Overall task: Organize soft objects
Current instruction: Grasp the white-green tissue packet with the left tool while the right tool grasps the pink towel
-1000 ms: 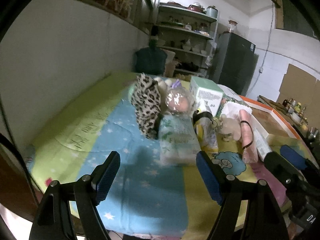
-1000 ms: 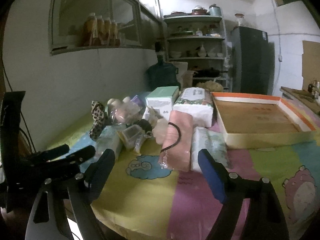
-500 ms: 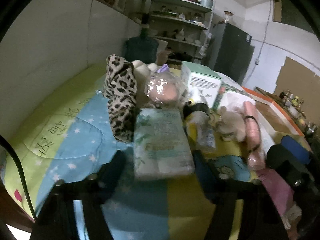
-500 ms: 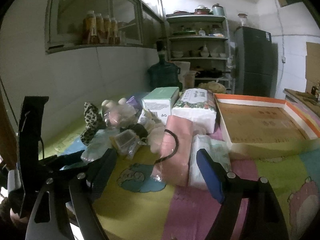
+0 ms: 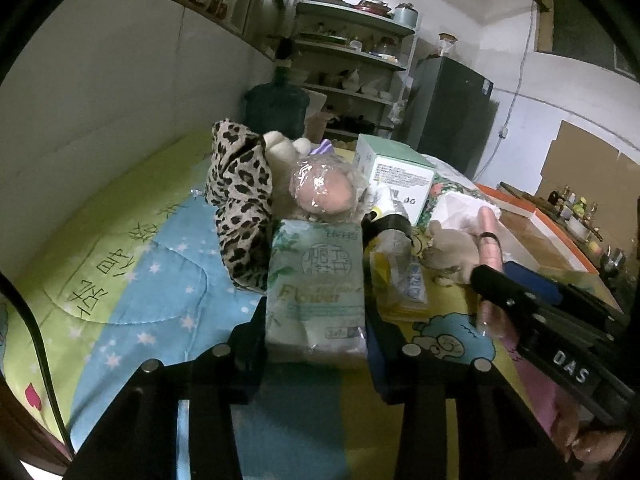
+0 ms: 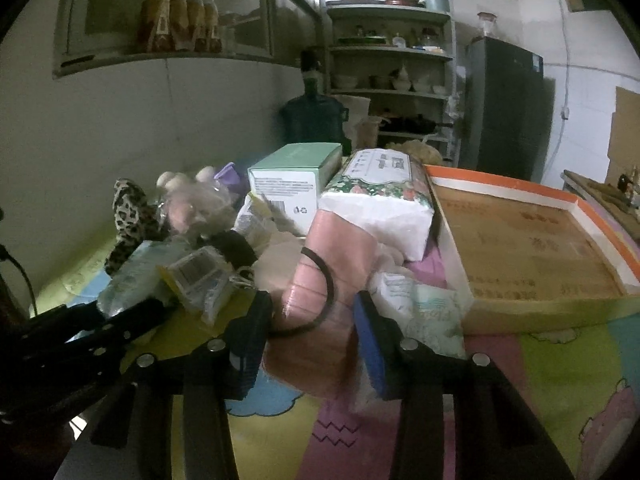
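Note:
My left gripper (image 5: 316, 344) is shut on a pale green tissue pack (image 5: 316, 288) that lies on the quilt. My right gripper (image 6: 310, 340) is shut on a pink folded towel pack (image 6: 320, 280) with a black band around it. Behind the tissue pack lie a leopard-print cloth (image 5: 240, 196), a bagged pink plush (image 5: 324, 192) and a beige plush (image 5: 452, 248). A second small tissue pack (image 6: 416, 312) lies right of the towel. The right gripper shows at the right edge of the left wrist view (image 5: 520, 292).
An open orange-rimmed cardboard box (image 6: 528, 240) sits at the right. A green carton (image 6: 292, 180) and a large floral tissue bundle (image 6: 380, 200) stand behind the pile. A water jug (image 6: 312, 116), shelves and a dark fridge (image 6: 504, 108) are beyond the table.
Both grippers moved forward into the pile and closed: the left around the green tissue pack, the right around the pink towel pack.

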